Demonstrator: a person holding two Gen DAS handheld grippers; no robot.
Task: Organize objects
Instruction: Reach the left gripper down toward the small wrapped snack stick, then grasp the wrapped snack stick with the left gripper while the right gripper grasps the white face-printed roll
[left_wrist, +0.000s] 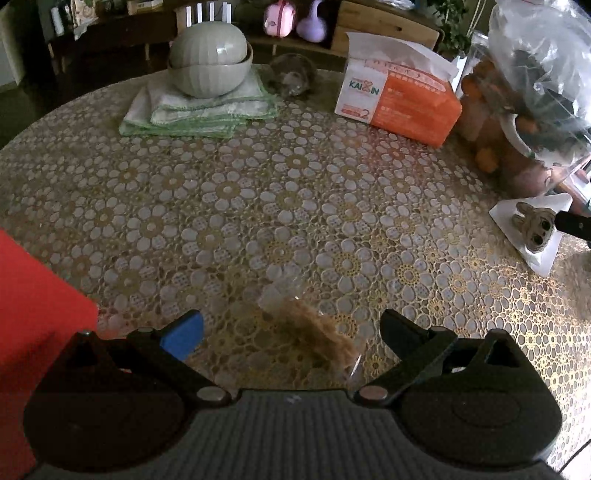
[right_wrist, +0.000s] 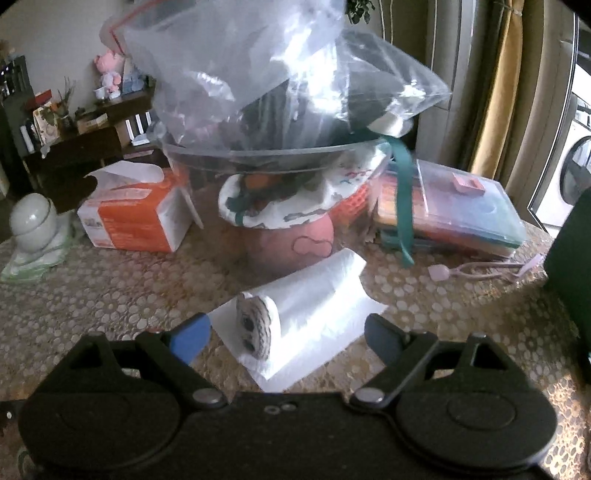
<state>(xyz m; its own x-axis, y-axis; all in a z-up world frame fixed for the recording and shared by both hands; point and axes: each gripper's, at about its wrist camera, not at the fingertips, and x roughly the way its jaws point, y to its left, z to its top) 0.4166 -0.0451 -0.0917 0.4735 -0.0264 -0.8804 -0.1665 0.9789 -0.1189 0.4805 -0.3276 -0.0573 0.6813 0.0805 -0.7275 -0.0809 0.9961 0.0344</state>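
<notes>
- A round desk (left_wrist: 258, 177) covered in a gold and white floral lace cloth is seen from both wrist cameras.
- A large clear plastic bag (right_wrist: 280, 77) is piled on a clear tub; dark items are held inside it, too blurred to name.
- An open orange and white tissue box (left_wrist: 395, 103) is set at the far side of the desk, with a white tissue pulled up from its top.
- Two pale green bowls (left_wrist: 208, 61) are stacked rim to rim on folded cloths (left_wrist: 195, 107).
- A small clear packet of brown material (left_wrist: 314, 332) is laid on the desk between the jaws of the left gripper (left_wrist: 291, 328); the jaws are spread wide and nothing is gripped.
- A small owl-faced figure (right_wrist: 255, 328) is rested on a white tissue sheet (right_wrist: 314, 314), partly rolled in it.
- The right gripper (right_wrist: 288, 332) is held just before the figure, its jaws spread wide and touching nothing.
</notes>
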